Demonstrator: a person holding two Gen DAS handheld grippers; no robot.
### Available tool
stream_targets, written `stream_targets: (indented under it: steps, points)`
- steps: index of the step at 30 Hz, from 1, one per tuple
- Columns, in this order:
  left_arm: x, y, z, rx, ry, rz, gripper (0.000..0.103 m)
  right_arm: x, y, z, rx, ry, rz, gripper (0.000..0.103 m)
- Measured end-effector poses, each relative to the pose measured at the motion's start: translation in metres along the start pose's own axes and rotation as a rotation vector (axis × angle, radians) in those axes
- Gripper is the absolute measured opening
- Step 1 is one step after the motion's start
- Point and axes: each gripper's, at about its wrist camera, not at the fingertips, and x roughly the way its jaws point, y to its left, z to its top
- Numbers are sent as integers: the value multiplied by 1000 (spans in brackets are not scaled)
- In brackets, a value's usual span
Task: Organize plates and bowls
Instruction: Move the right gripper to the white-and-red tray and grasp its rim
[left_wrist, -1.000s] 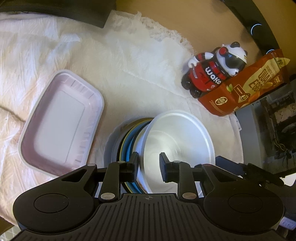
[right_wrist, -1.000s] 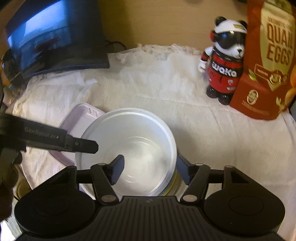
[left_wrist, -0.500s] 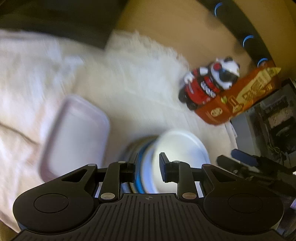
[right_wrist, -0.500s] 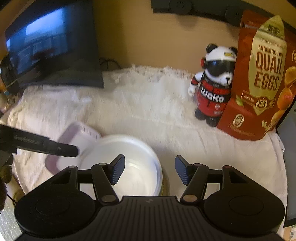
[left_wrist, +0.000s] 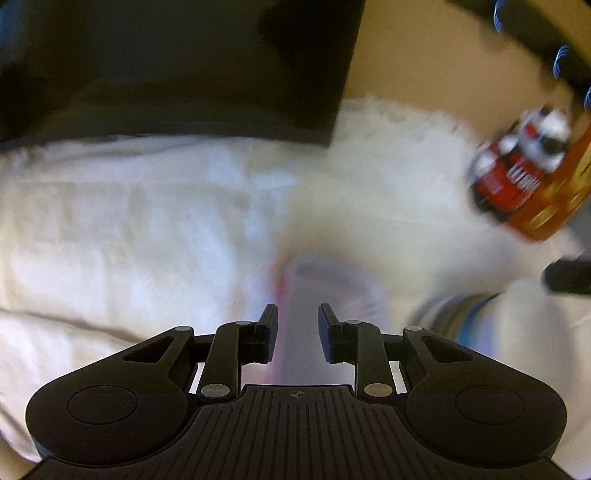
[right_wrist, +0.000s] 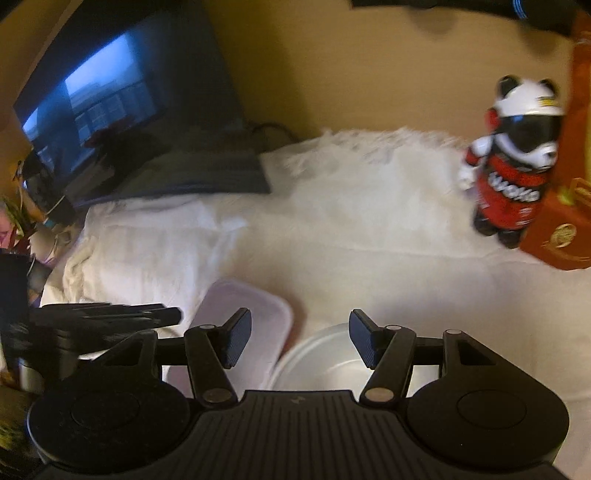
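Note:
The left wrist view is blurred by motion. My left gripper (left_wrist: 297, 321) hovers over a pale pink rectangular tray (left_wrist: 332, 288) on the white cloth; its jaws stand narrowly apart, opening slightly, and grip nothing. The stack of bowls (left_wrist: 461, 317) sits to its right. In the right wrist view my right gripper (right_wrist: 300, 332) is open with its jaws closing on empty air. It hangs above the gap between the pink tray (right_wrist: 258, 302) and the white bowl (right_wrist: 325, 354) on top of the stack. The left gripper (right_wrist: 110, 317) shows at the left edge.
A panda figure (right_wrist: 513, 173) and an orange snack bag (right_wrist: 569, 221) stand at the back right. A dark monitor (right_wrist: 129, 110) leans at the back left, with clutter beside it. The white cloth (right_wrist: 332, 221) covers the table.
My left gripper swung left from the bowl stack to above the pink tray. My right gripper drew back from the white bowl and its jaws narrowed. The white bowl stays on the stack.

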Motion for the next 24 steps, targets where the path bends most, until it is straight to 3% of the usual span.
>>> stream_targets:
  steps: [3, 10, 13, 24]
  points:
    - [12, 5, -10, 23, 19, 56, 28, 12, 13, -1, -11, 17, 0, 50]
    - [50, 16, -21, -36, 87, -22, 28, 54, 53, -5, -86, 76, -4, 50]
    - [60, 26, -28, -105, 115, -65, 21, 65, 66, -7, -120, 85, 0, 50]
    - [33, 95, -58, -264, 122, -13, 17, 84, 91, -4, -167, 116, 44, 50]
